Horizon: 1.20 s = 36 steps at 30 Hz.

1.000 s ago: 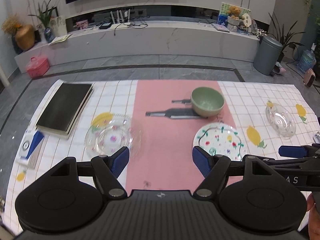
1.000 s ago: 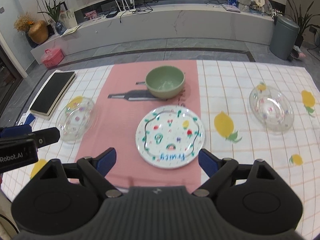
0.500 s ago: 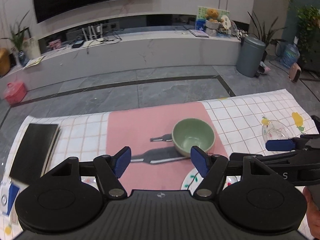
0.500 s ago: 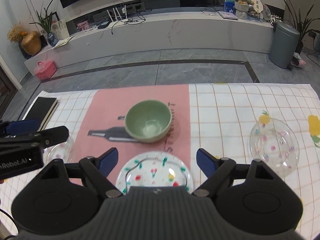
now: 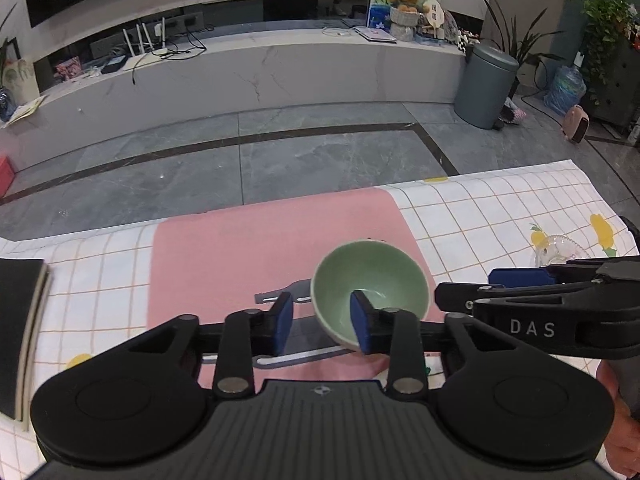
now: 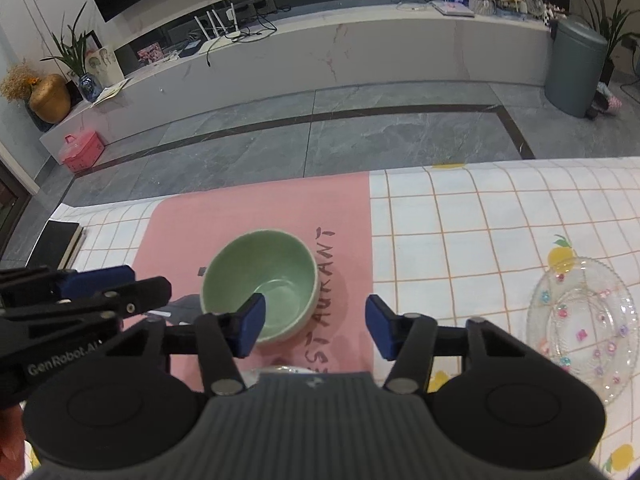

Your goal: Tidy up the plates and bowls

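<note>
Green bowl [image 5: 370, 280] near rim hidden behind left gripper's right pad. Painted plate [image 6: 276, 370] mostly hidden under right gripper body. Black book [image 5: 18, 336] cut off at left edge, blurred, probably notebook.

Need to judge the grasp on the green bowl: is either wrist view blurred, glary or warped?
Left wrist view: green bowl sharp, book at the left edge smeared, floor lines bowed by the fisheye. Right wrist view: sharp, soft even light, bowl rim clear, glass plate sparkles slightly, no harsh glare.
</note>
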Available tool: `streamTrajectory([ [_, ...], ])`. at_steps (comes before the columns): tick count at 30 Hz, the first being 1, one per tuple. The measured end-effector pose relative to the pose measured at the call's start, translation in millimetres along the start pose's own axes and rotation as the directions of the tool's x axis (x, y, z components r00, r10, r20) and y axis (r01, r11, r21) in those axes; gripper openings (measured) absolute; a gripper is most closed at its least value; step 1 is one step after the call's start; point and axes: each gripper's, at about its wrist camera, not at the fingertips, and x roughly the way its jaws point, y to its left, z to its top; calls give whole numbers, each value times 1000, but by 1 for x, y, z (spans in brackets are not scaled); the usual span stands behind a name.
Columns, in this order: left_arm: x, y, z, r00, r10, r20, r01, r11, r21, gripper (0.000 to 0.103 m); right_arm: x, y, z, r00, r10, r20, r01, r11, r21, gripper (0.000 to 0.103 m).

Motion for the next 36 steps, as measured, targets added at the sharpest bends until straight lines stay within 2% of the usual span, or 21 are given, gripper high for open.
streamTrajectory([
  [5,16,3,2,1000,1,-13,-2,1000,-9,29,18,-1,3,1000,9,-24,-9,1000,10,45],
  [7,22,5,3,1000,8,-21,-8,1000,-14,28,24,-1,4,999,18,-36,-17,1000,16,44],
  [10,31,5,2,999,10,-45,-11,1000,-9,20,32,0,4,999,20,-47,-19,1000,15,41],
  [12,36,7,2,999,9,-47,-10,1000,-9,20,36,-1,5,998,24,-56,-23,1000,18,34],
  [18,50,11,1,998,-10,-65,7,999,-35,15,47,-4,5,997,21,-77,-19,999,33,23],
  [23,58,16,1,996,-35,-81,29,997,-67,9,54,-6,7,995,32,-92,-28,999,45,17],
  [27,62,19,2,994,-46,-94,38,996,-85,8,58,-6,7,994,46,-101,-40,998,58,12],
  [36,68,13,6,991,-22,-134,11,997,-80,7,63,-3,9,993,30,-117,-22,997,71,9],
])
